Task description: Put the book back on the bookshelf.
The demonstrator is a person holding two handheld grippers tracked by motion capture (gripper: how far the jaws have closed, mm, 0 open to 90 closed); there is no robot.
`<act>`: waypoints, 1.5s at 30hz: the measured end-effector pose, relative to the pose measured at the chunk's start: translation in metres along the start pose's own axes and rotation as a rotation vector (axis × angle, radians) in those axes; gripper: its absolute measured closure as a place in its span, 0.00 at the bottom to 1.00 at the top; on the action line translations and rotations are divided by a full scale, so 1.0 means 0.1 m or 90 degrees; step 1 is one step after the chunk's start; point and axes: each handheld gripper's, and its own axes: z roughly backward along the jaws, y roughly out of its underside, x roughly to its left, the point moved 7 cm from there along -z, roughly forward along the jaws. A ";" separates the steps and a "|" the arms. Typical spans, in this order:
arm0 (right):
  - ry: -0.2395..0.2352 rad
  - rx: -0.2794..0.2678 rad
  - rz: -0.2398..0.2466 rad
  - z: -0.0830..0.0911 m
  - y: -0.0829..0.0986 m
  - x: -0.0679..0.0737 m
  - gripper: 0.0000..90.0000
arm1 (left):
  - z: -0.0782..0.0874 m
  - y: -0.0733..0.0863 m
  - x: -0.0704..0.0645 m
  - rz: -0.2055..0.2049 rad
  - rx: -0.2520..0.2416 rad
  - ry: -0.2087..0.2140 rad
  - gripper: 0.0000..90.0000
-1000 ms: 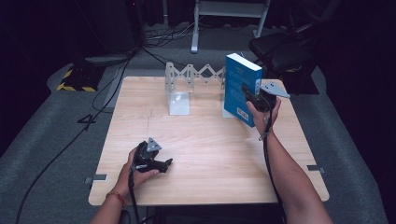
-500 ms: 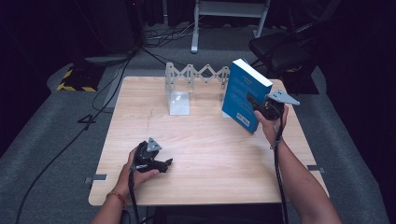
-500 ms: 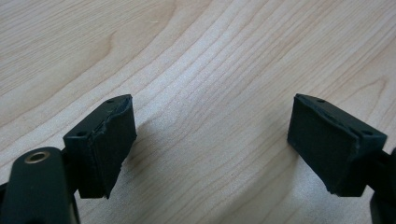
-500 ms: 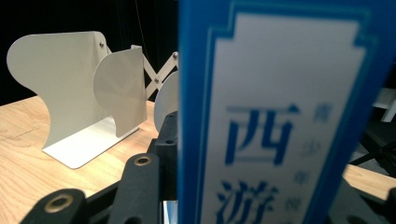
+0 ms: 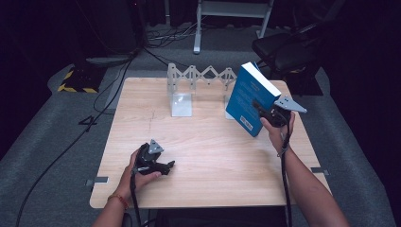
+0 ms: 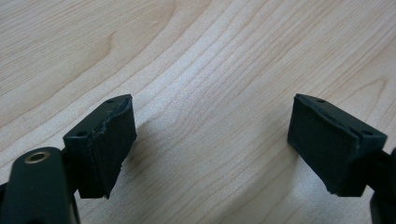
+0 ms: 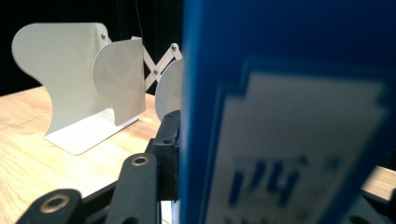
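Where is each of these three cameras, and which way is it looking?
High view: above the table, looking forward and down; both forearms, left tongs, right tongs.
Left gripper view: on the left tongs, facing bare wood between open jaws.
Right gripper view: on the right tongs, facing the blue book.
Shared: book and white rack in high and right views.

Both black grippers carry grey three-cornered plates and trailing black cables; the left wrist (image 5: 116, 200) wears an orange band.

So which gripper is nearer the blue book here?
Right. The right gripper is clamped on the blue book; the left gripper rests open on the table's near left part, well away.
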 end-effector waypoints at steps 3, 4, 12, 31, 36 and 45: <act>0.004 0.005 0.010 0.02 0.04 0.02 0.64 | 0.00 0.00 0.00 0.000 -0.002 -0.001 0.18; -0.001 0.010 0.013 0.04 0.09 0.02 0.64 | 0.00 0.00 0.00 0.000 0.000 0.000 0.18; -0.036 0.047 -0.024 0.15 0.34 -0.01 0.63 | 0.00 0.00 0.00 0.000 -0.001 -0.001 0.18; 0.030 0.050 -0.044 -0.04 0.41 0.10 0.69 | -0.01 -0.02 0.00 -0.007 -0.002 0.001 0.17; 0.042 0.050 -0.048 -0.19 0.38 0.12 0.69 | -0.01 -0.02 0.00 -0.009 -0.003 0.003 0.17; 0.061 0.051 -0.055 -0.31 0.35 0.14 0.69 | -0.01 -0.02 0.00 -0.008 -0.003 0.002 0.17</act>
